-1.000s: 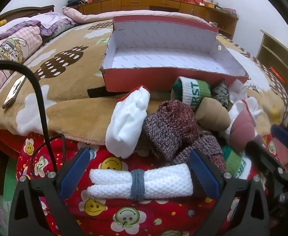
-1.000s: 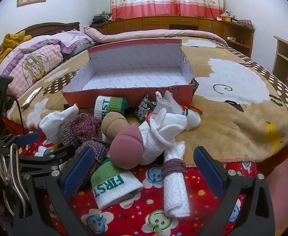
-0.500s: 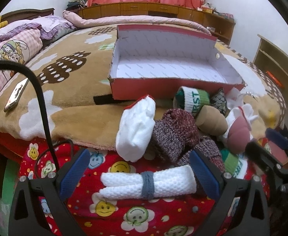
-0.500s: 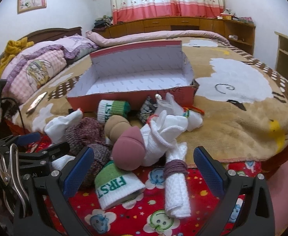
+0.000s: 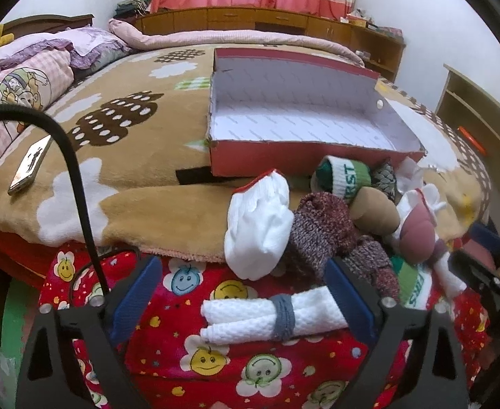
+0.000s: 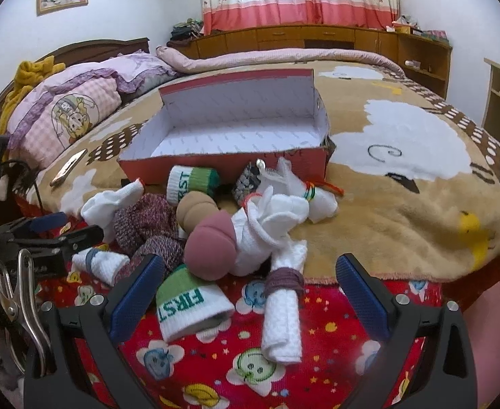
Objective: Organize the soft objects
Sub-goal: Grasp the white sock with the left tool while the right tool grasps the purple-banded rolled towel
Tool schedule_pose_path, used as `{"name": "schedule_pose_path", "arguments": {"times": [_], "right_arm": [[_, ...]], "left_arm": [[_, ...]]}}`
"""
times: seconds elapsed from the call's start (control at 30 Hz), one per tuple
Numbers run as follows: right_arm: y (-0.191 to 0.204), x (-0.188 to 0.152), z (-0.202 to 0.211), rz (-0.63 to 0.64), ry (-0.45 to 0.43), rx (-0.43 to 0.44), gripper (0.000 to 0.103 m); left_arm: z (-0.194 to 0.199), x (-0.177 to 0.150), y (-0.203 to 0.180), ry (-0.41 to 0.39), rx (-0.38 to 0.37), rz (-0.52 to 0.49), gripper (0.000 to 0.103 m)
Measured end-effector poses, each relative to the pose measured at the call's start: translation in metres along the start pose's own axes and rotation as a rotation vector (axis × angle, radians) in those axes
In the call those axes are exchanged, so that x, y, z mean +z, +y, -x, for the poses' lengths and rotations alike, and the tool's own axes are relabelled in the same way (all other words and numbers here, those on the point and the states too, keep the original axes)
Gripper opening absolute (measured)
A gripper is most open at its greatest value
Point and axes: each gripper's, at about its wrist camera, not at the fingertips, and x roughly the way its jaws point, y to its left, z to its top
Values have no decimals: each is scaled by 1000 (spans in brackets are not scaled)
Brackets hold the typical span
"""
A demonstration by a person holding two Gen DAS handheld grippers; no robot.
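On the bed, the red shoebox (image 5: pixel 304 160) sits empty; the left gripper (image 5: pixel 239 293), jaws spread and closing, straddles the white rolled towel (image 5: pixel 274 313), unpinched; next, grip and lift boxward

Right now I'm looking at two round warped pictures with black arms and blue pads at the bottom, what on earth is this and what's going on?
Those are two hand-held grippers, one in each of a person's hands, each with a fisheye camera looking along its fingers.

One picture is from the left gripper, the other from the right gripper.

Both look over a bed holding an empty red shoebox and a heap of rolled socks.

The left jaws are closing around a white towel roll with a grey band, not yet pressing it.

The right jaws stand open above a white roll with a purple band and a green "FIRST" sock.

Nothing is held.
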Motion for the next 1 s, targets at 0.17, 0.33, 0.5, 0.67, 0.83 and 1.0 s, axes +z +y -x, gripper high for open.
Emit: {"name": "schedule_pose_path", "arguments": {"times": [0.17, 0.33, 0.5, 0.67, 0.83, 1.0], "right_arm": [[-2, -5, -1, 7, 26, 18, 103], [1, -11, -1, 41, 50, 9, 103], [-6, -20, -3, 23, 98, 8, 93], [-17, -25, -8, -20, 128, -1, 79], [-18, -30, -20, -41, 181, 7, 65], [-19, -34, -31, -47, 215, -10, 63]], "left_arm": [[-9, 0, 6, 31, 34, -18, 78], [-18, 1, 5, 39, 12, -32, 72], [-26, 3, -7, 14, 12, -78, 61], [-41, 1, -10, 37, -13, -74, 53], [-49, 1, -9, 29, -24, -61, 53], [-55, 0, -3, 47, -42, -20, 53]]}}
